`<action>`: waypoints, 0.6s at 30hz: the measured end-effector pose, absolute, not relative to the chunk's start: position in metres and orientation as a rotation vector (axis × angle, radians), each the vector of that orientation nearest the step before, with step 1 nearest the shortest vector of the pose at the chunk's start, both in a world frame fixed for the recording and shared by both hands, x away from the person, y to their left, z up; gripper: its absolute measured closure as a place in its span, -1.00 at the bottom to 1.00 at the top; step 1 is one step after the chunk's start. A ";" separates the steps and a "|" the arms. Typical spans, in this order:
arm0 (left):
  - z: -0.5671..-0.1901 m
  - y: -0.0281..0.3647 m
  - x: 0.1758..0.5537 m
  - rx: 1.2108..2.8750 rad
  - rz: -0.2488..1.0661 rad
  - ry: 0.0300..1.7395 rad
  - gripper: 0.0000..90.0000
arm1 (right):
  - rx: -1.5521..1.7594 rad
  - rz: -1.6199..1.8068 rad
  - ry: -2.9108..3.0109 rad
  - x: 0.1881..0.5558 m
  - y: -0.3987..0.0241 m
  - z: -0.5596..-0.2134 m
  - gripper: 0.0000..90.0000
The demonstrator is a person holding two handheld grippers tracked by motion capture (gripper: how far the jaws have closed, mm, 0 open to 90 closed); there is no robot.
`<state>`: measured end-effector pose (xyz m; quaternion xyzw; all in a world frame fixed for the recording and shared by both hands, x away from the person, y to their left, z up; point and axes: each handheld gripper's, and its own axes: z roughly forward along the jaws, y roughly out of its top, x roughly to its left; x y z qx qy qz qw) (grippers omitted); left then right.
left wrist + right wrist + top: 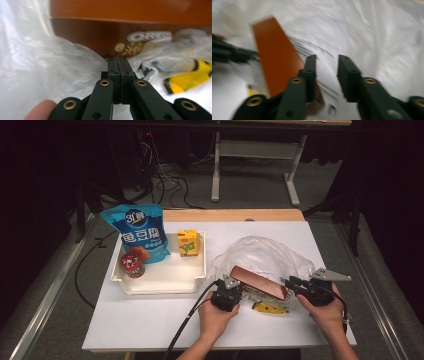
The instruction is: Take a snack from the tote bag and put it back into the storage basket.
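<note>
Brown flat box (pixel 260 283) lies tilted at lower centre of the high view, on the near edge of a crumpled clear plastic bag (pixel 262 254) on the white bench (pixel 150 320); it looks to be going into the bag or coming out, which of the two cannot be told. Left gripper (pixel 231 292) sits at the box's left end, jaws clenched; in the left gripper view a thin red line shows between the pads (pixel 114 72), so it likely pinches bag film or a thin edge, what exactly cannot be told. Judged purpose: to hold the bag mouth steady beside the box. Right gripper (pixel 295 284) is at the box's right end, jaws parted and gripping nothing; in the blurred right gripper view the box (pixel 275 60) lies beside the left jaw, not between the two. A yellow packet (pixel 270 308) lies just below the box on the bench. Both hands come in from the bottom edge, forearms angled inward, grippers pointed toward each other across the box, left hand (pixel 215 317) low, right hand (pixel 325 307) cupped around its gripper body. At upper left, well apart, a white tray (pixel 165 282) holds a blue pouch (pixel 137 232), a red-lidded can (pixel 132 264) and a yellow carton (pixel 188 242).
</note>
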<state>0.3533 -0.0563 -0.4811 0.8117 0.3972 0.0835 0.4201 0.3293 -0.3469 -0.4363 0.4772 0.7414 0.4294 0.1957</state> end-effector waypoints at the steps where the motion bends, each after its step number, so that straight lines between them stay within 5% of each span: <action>1: -0.481 -0.057 0.351 2.030 0.198 0.993 0.99 | 1.298 1.234 2.086 0.330 -0.345 -0.434 0.32; 7: -0.482 -0.057 0.342 2.045 0.176 0.962 0.96 | 1.154 1.223 2.232 0.334 -0.324 -0.435 -0.18; 18: -0.483 -0.051 0.340 2.049 0.144 0.961 0.98 | 1.074 1.203 2.332 0.338 -0.320 -0.444 -0.31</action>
